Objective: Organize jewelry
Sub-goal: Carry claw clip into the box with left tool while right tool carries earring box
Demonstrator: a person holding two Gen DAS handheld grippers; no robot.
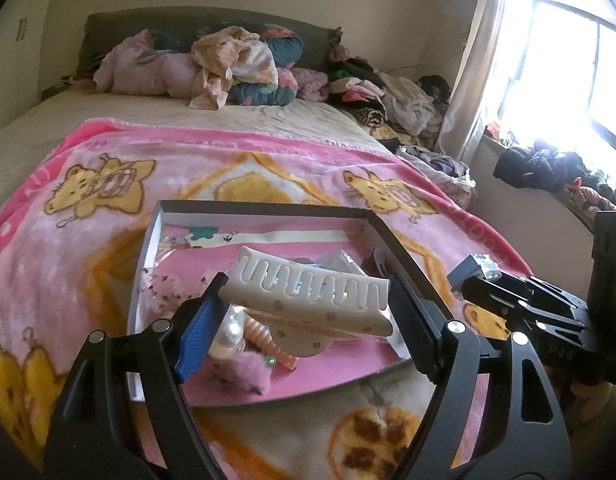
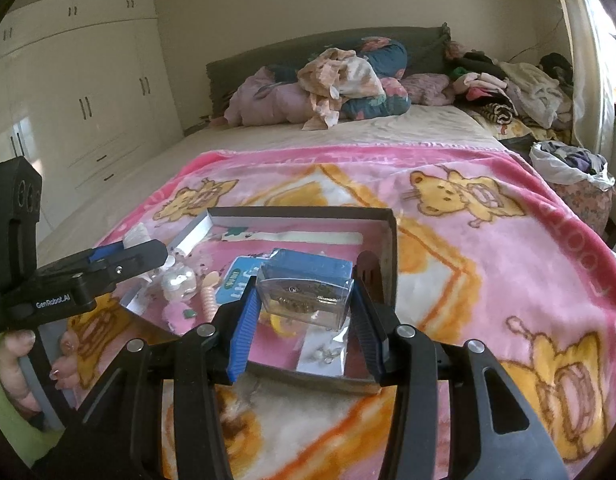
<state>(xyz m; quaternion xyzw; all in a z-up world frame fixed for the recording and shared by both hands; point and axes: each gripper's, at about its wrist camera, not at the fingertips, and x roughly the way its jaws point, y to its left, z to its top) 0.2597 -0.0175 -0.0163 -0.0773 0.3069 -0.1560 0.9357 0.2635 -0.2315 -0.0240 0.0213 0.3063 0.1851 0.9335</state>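
My left gripper (image 1: 308,300) is shut on a large cream claw hair clip (image 1: 308,292) and holds it above a shallow dark-rimmed box lid (image 1: 264,209) on the pink blanket. My right gripper (image 2: 306,298) is shut on a small clear plastic jewelry box (image 2: 306,294) with a blue top, holding it over the same lid (image 2: 387,240). The lid holds a pink fluffy piece (image 1: 244,374), a coiled peach hair tie (image 1: 268,340), a blue card (image 2: 238,276) and small packets (image 2: 323,354). The right gripper also shows at the right of the left wrist view (image 1: 475,276).
The lid lies on a pink cartoon blanket (image 2: 487,260) on a bed. Piles of clothes and pillows (image 2: 327,84) lie at the headboard. A bag of clothes (image 2: 567,164) stands at the right of the bed. Wardrobes (image 2: 88,100) line the left wall.
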